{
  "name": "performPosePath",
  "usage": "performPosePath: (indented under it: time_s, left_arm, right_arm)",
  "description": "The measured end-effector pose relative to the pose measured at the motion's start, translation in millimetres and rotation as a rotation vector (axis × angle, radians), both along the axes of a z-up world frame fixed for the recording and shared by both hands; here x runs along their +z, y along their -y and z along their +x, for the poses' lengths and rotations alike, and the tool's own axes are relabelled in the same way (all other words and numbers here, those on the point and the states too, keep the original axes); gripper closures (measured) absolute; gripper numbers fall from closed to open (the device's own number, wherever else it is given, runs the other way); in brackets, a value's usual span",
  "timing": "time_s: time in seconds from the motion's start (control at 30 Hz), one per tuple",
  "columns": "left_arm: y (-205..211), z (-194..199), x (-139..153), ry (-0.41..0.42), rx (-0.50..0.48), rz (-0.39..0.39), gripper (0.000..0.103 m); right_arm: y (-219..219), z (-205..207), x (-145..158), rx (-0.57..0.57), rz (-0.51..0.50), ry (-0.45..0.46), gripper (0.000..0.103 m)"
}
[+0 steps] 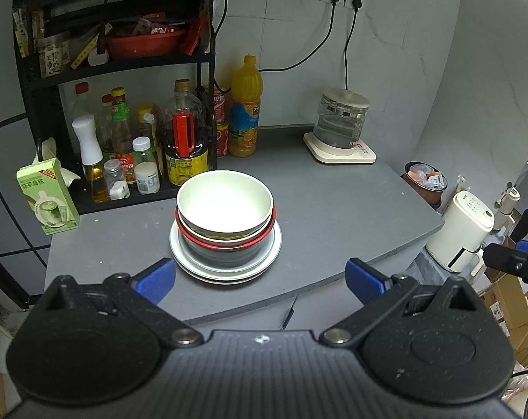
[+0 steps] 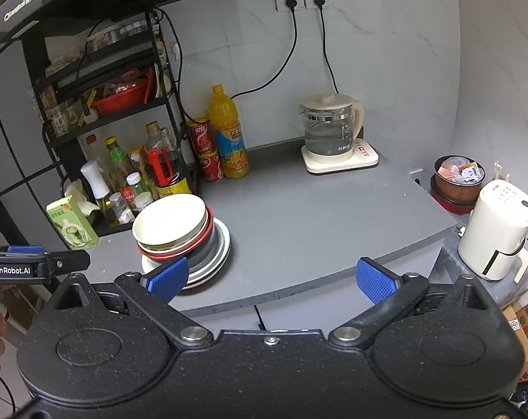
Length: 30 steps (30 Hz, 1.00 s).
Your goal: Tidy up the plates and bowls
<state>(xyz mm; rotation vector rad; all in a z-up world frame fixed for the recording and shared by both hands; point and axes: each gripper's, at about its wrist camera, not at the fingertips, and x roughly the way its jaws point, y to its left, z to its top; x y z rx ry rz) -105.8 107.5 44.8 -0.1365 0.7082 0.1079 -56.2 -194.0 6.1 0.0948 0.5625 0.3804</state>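
A stack of dishes stands on the grey counter [image 1: 334, 216]: a white bowl [image 1: 225, 202] on top, a red-rimmed bowl [image 1: 229, 241] under it, a dark bowl below, all on white plates [image 1: 267, 258]. My left gripper [image 1: 260, 279] is open and empty, just in front of the stack. In the right wrist view the white bowl [image 2: 169, 220] and plates [image 2: 218, 255] sit at the left. My right gripper [image 2: 272, 279] is open and empty, to the right of the stack near the counter's front edge.
A black rack [image 1: 124, 59] with several bottles stands behind the stack. A green carton [image 1: 47, 195], an orange juice bottle [image 1: 244, 108] and a glass kettle [image 1: 341, 122] on its base are on the counter. A white appliance [image 2: 494, 227] sits off the right edge.
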Motion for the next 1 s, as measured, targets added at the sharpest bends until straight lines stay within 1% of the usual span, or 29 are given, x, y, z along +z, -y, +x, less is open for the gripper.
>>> performPosePath:
  time_s: [0.27, 0.4, 1.0]
  left_arm:
    - [-2.4, -4.3, -1.9, -0.003, 0.003, -0.008, 0.001]
    - [-3.4, -6.6, -1.8, 0.0, 0.002, -0.025, 0.001]
    - [1.9, -4.8, -5.8, -0.005, -0.015, -0.016, 0.001]
  right_arm:
    - [-3.1, -2.0, 0.3, 0.011, -0.002, -0.002, 0.0]
    - [-2.7, -4.1, 0.0, 0.015, -0.002, 0.0, 0.0]
    - [-4.1, -2.4, -3.9, 0.018, -0.003, -0.014, 0.0]
